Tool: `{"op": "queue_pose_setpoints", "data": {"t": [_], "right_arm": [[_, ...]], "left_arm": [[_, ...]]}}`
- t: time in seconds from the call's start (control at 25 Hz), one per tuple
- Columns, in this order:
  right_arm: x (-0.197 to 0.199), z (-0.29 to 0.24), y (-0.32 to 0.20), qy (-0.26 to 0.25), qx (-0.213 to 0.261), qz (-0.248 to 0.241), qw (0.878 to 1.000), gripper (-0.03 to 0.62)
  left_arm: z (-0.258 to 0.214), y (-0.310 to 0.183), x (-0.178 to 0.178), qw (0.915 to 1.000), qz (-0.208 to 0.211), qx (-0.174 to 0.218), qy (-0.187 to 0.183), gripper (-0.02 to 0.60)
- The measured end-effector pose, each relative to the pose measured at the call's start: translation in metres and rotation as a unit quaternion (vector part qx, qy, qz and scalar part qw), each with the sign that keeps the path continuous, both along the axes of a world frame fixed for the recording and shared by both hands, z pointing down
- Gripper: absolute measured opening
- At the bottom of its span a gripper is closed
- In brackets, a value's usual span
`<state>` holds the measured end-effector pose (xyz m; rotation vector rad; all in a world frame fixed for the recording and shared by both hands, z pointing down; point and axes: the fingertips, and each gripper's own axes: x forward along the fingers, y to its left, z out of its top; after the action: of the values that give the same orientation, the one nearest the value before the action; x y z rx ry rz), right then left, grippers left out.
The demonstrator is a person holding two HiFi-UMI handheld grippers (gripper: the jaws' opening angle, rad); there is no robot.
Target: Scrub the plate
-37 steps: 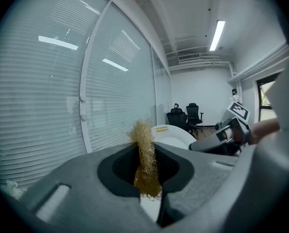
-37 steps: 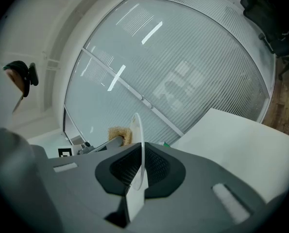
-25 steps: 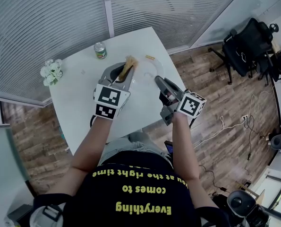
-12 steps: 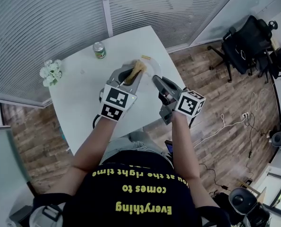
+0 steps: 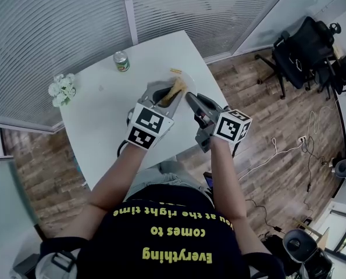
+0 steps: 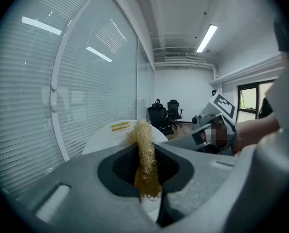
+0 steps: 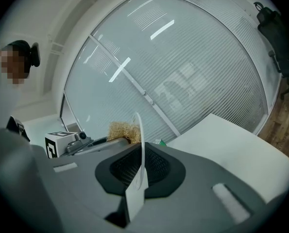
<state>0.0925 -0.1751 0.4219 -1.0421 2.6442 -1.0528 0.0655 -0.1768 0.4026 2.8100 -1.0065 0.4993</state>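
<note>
My left gripper (image 5: 163, 93) is shut on a tan fibrous scrubber (image 5: 174, 88) whose tuft sticks out past the jaws. In the left gripper view the scrubber (image 6: 145, 154) stands upright, pinched between the two pads. My right gripper (image 5: 192, 100) is shut on the rim of a thin white plate (image 5: 188, 83), held on edge above the white table (image 5: 97, 115). The right gripper view shows the plate (image 7: 140, 144) edge-on between the jaws, with the scrubber (image 7: 122, 129) against its left face. How far the two touch I cannot tell.
A green can (image 5: 121, 61) and a bunch of white flowers (image 5: 60, 88) stand at the table's far left. A small yellow sticker (image 5: 176, 71) lies near the far edge. A glass wall with blinds runs behind. Black office chairs (image 5: 303, 57) stand at the right.
My left gripper has carried the scrubber to the right and slightly down, toward the plate. The right gripper and the plate have stayed almost still.
</note>
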Motion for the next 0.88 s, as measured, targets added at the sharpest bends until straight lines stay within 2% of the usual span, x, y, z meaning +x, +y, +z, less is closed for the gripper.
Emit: {"op": "queue_pose_setpoints", "data": {"t": [0.28, 0.6, 0.88], "right_arm": [[0.001, 0.002, -0.001, 0.016, 0.0, 0.003, 1.0, 0.012], [0.007, 0.006, 0.001, 0.03, 0.002, 0.007, 1.0, 0.012], [0.01, 0.005, 0.0, 0.016, 0.005, 0.009, 1.0, 0.012]], "left_arm": [[0.002, 0.004, 0.012, 0.9996, 0.026, -0.01, -0.001, 0.052], [0.005, 0.01, 0.022, 0.9979, 0.058, -0.002, -0.029, 0.052], [0.011, 0.008, 0.018, 0.9975, 0.053, 0.003, -0.048, 0.052]]}}
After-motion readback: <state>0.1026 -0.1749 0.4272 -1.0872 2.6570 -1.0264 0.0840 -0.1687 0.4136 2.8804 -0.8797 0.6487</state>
